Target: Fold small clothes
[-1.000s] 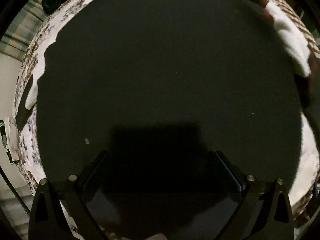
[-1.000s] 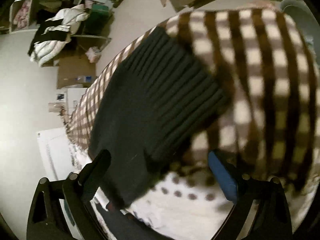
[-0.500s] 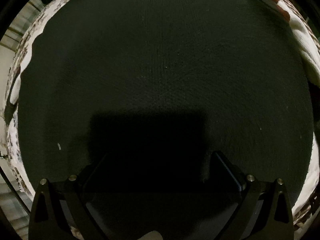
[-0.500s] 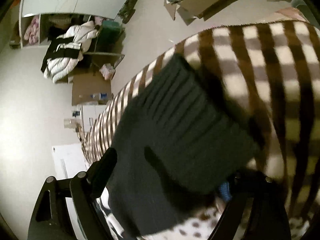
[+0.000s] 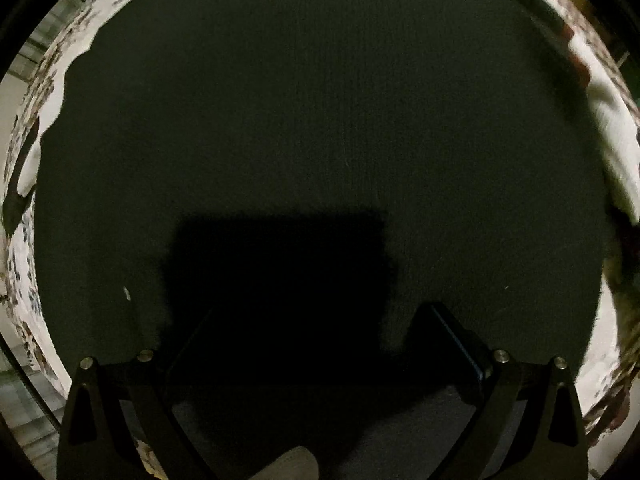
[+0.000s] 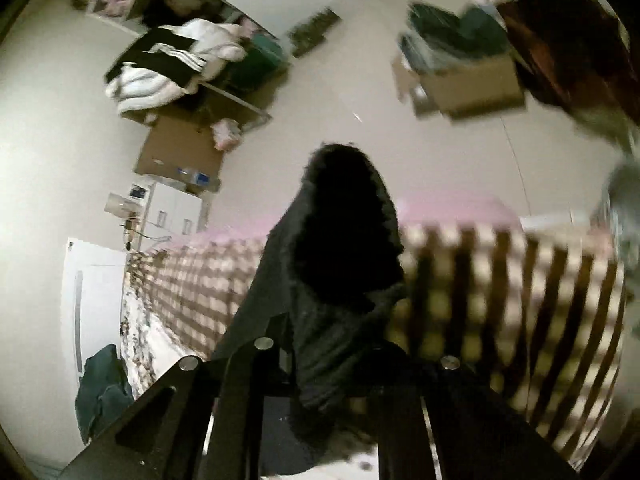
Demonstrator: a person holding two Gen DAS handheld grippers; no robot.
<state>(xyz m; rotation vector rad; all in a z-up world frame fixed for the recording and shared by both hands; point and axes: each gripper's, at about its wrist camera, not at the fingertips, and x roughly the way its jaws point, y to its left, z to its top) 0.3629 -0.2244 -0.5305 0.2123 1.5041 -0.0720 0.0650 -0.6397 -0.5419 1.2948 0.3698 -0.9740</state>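
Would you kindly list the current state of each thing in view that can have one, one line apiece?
Dark knit garment: one end pinched and lifted off the bed, the rest lying flat.
Right gripper: jaws have just been closing, now shut on the garment.
Left gripper: open, pointing down close over the flat fabric.
Checked blanket: spread on the bed.
Cardboard box: open, clothes inside.

One dark garment (image 6: 344, 280). Two claws, one per view (image 5: 316, 340) (image 6: 340, 360). One checked blanket (image 6: 520, 288). Two cardboard boxes (image 6: 476, 88) (image 6: 180, 148). One white cabinet (image 6: 172, 212).
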